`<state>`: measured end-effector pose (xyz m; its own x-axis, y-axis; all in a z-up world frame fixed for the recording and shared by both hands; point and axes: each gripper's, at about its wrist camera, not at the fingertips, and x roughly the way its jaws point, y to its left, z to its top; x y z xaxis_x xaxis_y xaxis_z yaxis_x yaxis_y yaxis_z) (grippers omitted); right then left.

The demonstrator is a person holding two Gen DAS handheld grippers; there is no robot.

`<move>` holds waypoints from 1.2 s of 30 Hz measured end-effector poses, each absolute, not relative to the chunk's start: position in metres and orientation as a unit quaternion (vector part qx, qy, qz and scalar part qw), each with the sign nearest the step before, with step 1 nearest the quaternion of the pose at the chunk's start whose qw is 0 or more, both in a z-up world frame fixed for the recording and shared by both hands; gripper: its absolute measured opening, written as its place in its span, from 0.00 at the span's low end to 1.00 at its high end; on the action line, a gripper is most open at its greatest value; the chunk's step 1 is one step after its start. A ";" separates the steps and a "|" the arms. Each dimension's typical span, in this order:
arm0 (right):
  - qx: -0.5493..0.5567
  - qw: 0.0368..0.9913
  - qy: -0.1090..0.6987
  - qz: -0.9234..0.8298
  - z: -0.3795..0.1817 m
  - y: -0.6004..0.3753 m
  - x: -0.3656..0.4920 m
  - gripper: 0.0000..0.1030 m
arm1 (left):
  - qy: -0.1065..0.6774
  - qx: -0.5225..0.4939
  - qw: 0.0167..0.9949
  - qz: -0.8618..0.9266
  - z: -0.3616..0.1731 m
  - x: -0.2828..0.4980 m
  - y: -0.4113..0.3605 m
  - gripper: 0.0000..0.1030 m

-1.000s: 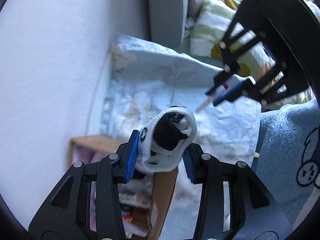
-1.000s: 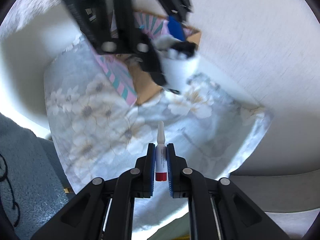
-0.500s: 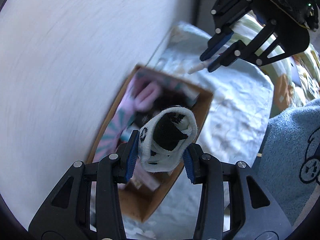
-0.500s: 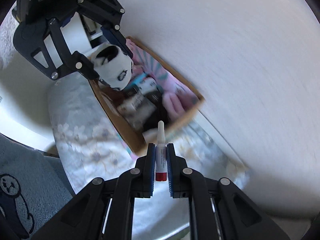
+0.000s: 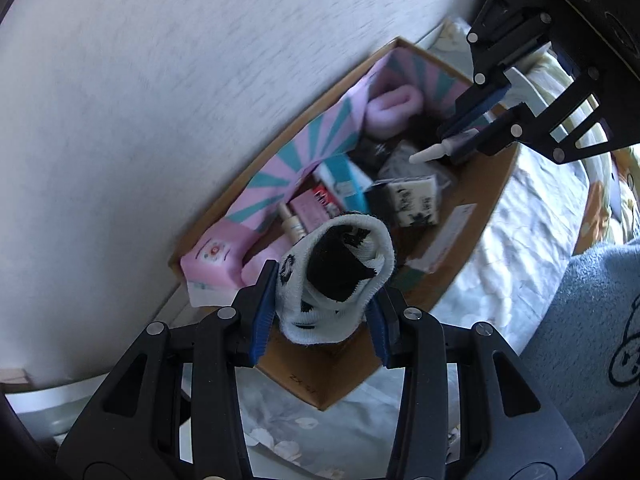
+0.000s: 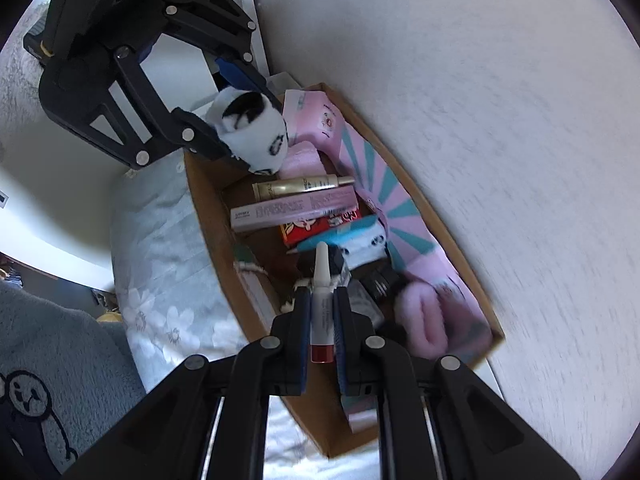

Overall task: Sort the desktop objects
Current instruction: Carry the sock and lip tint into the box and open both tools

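My left gripper [image 5: 322, 314] is shut on a rolled white sock with black panda marks [image 5: 338, 276] and holds it over the near end of an open cardboard box [image 5: 486, 204]. My right gripper [image 6: 322, 312] is shut on a small white tube with a red cap [image 6: 322, 300] and holds it over the other end of the box [image 6: 208, 216]. The right gripper also shows in the left wrist view [image 5: 474, 132], and the left gripper with the sock [image 6: 252, 132] shows in the right wrist view. The box holds pink rolled socks [image 5: 394, 110], cosmetic tubes [image 6: 298, 186] and small packets.
The box stands on a pale blue floral cloth [image 5: 532, 216] against a white wall [image 5: 160, 80]. A pink tissue pack [image 5: 216, 260] lies at one end of the box. A blue fleece with a bear drawing [image 5: 600, 320] lies beyond the cloth's edge.
Both grippers have moved from above the floral cloth to above the open box, each still holding its object. The box now fills the middle of both views.
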<state>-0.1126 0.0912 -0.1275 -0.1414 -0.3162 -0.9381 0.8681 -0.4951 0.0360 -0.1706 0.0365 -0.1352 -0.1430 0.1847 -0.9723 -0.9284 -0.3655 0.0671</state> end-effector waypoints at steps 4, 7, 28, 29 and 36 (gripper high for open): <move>0.513 0.419 0.275 -0.697 -0.139 0.081 -0.122 0.10 | 0.367 -0.509 0.423 0.653 -0.152 -0.179 0.030 0.36; 0.520 0.415 0.278 -0.693 -0.146 0.077 -0.127 0.10 | 0.364 -0.513 0.424 0.651 -0.160 -0.182 0.028 0.36; 0.532 0.402 0.281 -0.690 -0.157 0.077 -0.117 1.00 | 0.362 -0.509 0.429 0.652 -0.165 -0.168 0.030 1.00; 0.532 0.398 0.283 -0.692 -0.158 0.078 -0.116 1.00 | 0.361 -0.508 0.427 0.655 -0.165 -0.168 0.030 1.00; 0.526 0.387 0.280 -0.703 -0.154 0.079 -0.113 1.00 | 0.360 -0.509 0.417 0.662 -0.155 -0.163 0.026 1.00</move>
<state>-0.1129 0.0788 -0.1542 -0.1460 -0.2504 -0.9571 0.8395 -0.5432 0.0141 -0.1629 0.0262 -0.1548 -0.1349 0.1850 -0.9734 -0.9180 -0.3932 0.0525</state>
